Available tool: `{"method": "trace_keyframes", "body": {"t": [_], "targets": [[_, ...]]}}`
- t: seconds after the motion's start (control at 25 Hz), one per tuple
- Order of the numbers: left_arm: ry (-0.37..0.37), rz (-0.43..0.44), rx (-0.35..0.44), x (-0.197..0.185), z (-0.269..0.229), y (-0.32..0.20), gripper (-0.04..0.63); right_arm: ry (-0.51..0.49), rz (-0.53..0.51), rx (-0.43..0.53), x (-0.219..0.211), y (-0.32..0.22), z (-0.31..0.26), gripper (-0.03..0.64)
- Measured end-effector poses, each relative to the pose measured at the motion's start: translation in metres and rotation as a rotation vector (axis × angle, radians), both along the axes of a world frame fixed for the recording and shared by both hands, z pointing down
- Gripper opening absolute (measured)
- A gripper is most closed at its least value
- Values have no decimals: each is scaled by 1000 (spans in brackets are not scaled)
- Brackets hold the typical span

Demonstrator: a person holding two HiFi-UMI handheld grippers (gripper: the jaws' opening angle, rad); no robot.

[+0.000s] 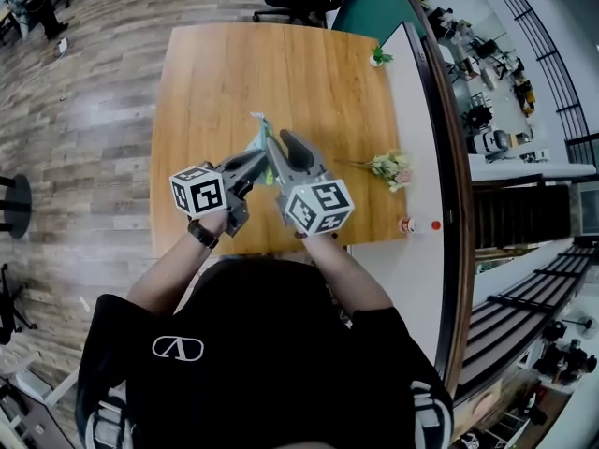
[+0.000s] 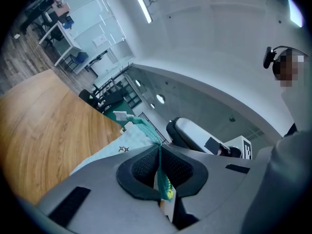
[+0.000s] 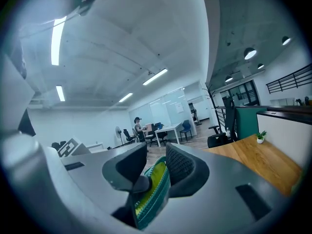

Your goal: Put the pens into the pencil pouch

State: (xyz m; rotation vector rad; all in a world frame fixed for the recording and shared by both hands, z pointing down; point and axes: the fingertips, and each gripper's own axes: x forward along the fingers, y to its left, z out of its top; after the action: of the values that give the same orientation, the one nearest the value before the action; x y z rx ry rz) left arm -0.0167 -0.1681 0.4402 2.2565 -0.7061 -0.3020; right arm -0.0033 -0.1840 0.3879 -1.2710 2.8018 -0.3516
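The wooden worktop [image 1: 281, 73] is mostly bare. No pen shows on it or anywhere else in the three views.

The two grippers are held level above its near half, with the pencil pouch [image 1: 261, 144] strung between them, clear of the wood. The left gripper [image 2: 160, 152] is clamped shut on the pouch's teal zip edge, which is pinched flat between its pads. The right gripper [image 3: 155, 162] has its jaws a little apart. The other teal edge, with yellow-green lining, stands between them and leans on one pad. The other pad looks clear of it, so I judge there is no real grip on that side.

The pouch looks like thin cloth: light, limp and easily folded. It will probably sag shut unless both edges are held, so the stiffer zip band on either side of the mouth looks like the best place to hold it. The fabric seems unlikely to slip from ribbed pads.

A spray of flowers [image 1: 388, 166] lies toward the worktop's right side, well apart from the pouch. A small potted plant [image 1: 378, 57] stands at the far right corner.

Only the head view shows both grippers together and the bare worktop. Only the gripper views show how each jaw meets the cloth. The left gripper view alone shows the pouch's pale panel with small stars, and the right one alone shows the lining.
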Motion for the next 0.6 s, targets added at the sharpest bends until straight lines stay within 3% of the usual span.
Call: {"method": "trace_keyframes", "body": {"t": [0.28,0.6], "targets": [[-33,-21,-14,-9,16,-6,15,-17,93,19,26,-3,-8,104],[-132,-77,-82,-34,77,-8,15,-15,182,-29,63,5,12,103]]}}
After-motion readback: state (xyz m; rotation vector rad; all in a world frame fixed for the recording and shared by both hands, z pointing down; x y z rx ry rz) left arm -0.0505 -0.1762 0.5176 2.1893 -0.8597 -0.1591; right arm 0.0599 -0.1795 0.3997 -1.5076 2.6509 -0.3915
